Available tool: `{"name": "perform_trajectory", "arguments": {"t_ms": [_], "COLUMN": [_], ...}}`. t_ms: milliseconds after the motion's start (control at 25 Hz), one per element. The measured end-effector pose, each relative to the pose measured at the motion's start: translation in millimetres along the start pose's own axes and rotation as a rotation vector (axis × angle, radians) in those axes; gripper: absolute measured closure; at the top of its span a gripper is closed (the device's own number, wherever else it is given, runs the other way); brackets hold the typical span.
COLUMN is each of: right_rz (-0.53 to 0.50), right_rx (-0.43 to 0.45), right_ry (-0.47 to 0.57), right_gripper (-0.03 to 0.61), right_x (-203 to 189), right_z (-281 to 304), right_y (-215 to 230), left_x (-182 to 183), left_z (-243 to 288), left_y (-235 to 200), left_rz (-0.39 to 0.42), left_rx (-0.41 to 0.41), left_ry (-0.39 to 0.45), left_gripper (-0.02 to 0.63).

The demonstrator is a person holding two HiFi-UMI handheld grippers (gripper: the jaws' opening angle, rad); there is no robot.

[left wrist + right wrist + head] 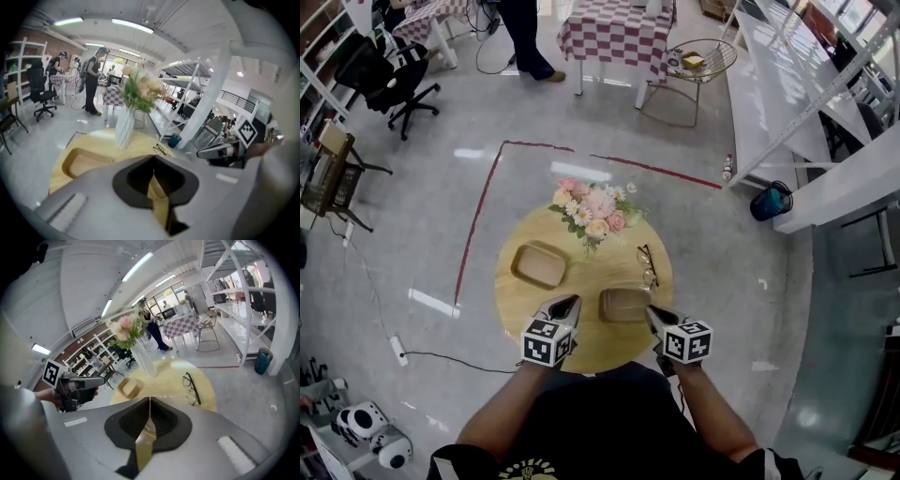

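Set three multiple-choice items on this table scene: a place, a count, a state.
1. Where do the glasses lie?
A. on the floor
B. on the table, near its right edge
C. on a chair
2. How many wooden trays are on the table?
A. one
B. two
C. three
3. On the left gripper, the jaws are:
A. wide apart
B. shut on the glasses
C. together, empty
1 B, they lie on the wood; 2 B, the head view shows two; 3 C, its tips meet.
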State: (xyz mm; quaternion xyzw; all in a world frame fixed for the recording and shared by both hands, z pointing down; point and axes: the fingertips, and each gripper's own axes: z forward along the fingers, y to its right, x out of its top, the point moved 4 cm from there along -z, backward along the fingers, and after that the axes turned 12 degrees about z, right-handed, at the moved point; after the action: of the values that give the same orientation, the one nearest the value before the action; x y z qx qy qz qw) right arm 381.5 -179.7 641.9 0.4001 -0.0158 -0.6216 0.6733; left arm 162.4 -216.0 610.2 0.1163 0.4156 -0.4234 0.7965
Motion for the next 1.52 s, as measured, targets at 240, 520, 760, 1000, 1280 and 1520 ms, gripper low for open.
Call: {"name": "perform_trajectory", "arguments": {"t_ms": [240, 520, 760, 1000, 1280, 1520], "right_rz": [-0.07, -0.103, -0.142, -0.236, -0.337, -0.339], "right_rx": [0.05, 0.058, 0.05, 0.007, -0.019, 0.035], "right_ry": [0.197, 0.346, 0.531, 0.678, 0.733, 0.77], "right_gripper": [0.578, 0.578, 0.578, 0.578, 0.578, 0.578], "right_x": [36, 44, 50, 57, 43, 33], "right_z": [-19, -39, -75, -110, -150, -183], "right_y": [-69, -136, -195, -246, -258, -246], "left_x": [51, 82, 107, 130, 126, 122], "left_z": [-63, -125, -174, -204, -217, -236], "left_y": [-9, -33, -50, -56, -32, 19], "left_rz": [0.108, 0.149, 0.18, 0.251, 0.255, 0.304], "left_rx": [0.013, -0.019, -0.081, -0.1, -0.058, -0.011], "left_ry": [0.171, 0.344, 0.49, 0.589, 0.627, 0.629], "left_gripper": [0.612, 0.612, 0.612, 0.612, 0.612, 0.612]}}
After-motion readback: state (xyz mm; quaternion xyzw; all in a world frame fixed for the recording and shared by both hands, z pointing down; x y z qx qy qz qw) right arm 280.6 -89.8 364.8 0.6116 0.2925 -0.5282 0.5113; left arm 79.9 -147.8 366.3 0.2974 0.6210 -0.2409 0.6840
